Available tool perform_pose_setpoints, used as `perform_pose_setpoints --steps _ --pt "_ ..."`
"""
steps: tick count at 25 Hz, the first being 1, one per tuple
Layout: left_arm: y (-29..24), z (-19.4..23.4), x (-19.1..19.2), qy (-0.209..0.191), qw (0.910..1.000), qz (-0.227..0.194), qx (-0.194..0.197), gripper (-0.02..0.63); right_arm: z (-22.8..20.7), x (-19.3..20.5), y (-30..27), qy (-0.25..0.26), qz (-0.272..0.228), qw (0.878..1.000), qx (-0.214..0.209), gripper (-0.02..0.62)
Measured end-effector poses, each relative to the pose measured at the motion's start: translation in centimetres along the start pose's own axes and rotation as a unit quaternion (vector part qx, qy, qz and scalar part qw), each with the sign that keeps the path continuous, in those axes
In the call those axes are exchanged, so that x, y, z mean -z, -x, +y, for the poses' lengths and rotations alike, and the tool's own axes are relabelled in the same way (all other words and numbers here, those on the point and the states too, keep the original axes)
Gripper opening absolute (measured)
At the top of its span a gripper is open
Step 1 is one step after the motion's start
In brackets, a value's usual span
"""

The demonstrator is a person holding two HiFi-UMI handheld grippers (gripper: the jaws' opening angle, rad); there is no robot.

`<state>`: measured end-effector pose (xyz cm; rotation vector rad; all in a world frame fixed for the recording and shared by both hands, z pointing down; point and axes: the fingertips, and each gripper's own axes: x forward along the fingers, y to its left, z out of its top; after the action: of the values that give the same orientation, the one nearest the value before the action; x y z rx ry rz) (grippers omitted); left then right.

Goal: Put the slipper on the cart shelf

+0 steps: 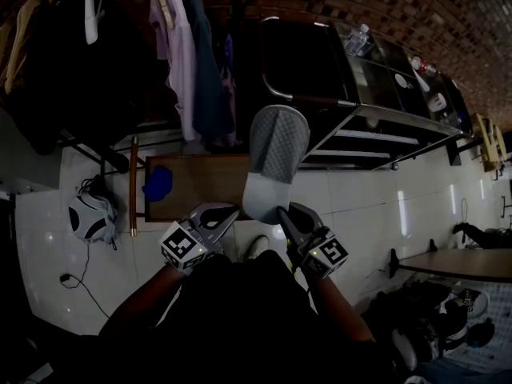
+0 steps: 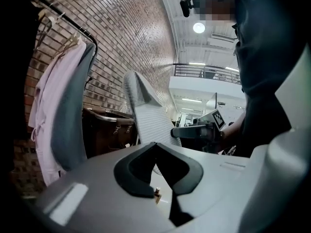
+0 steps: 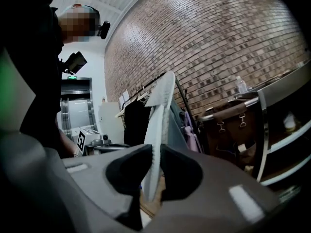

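Note:
A grey slipper [image 1: 274, 154] stands upright in front of me, sole edge-on in the right gripper view [image 3: 158, 130]. My right gripper [image 1: 282, 214] is shut on its lower end, with the pads [image 3: 181, 171] pressed on both sides of the sole. My left gripper [image 1: 230, 214] hangs just left of the slipper's lower edge. Its jaws meet at the tips with nothing between them [image 2: 155, 147], and the slipper [image 2: 146, 115] rises beyond them. The black cart [image 1: 376, 126] with its shelves stands behind and to the right of the slipper.
A clothes rack with hanging garments [image 1: 184, 46] fills the upper left. A wooden board [image 1: 200, 186] with a blue thing [image 1: 158, 184] lies under the slipper. A white helmet-like object [image 1: 90, 217] and cable lie on the tiled floor. A bottle [image 1: 358, 38] stands on the cart top.

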<state>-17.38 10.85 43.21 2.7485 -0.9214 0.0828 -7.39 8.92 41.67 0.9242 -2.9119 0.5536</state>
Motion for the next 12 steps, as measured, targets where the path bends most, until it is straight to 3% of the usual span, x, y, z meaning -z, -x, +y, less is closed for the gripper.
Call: perform_pose_setpoints --steps 8,12 --pt "-0.5 -1.0 2.5 0.028 0.9982 0.009 0.051 0.002 -0.4 1.6 2.1 -0.025 -0.003 0.997 0.077 0.054" --pt "-1.2 -2.6 3.8 0.034 0.9961 0.022 0.078 0.002 -0.7 2.2 3.7 -0.032 -0.011 0.995 0.094 0.054"
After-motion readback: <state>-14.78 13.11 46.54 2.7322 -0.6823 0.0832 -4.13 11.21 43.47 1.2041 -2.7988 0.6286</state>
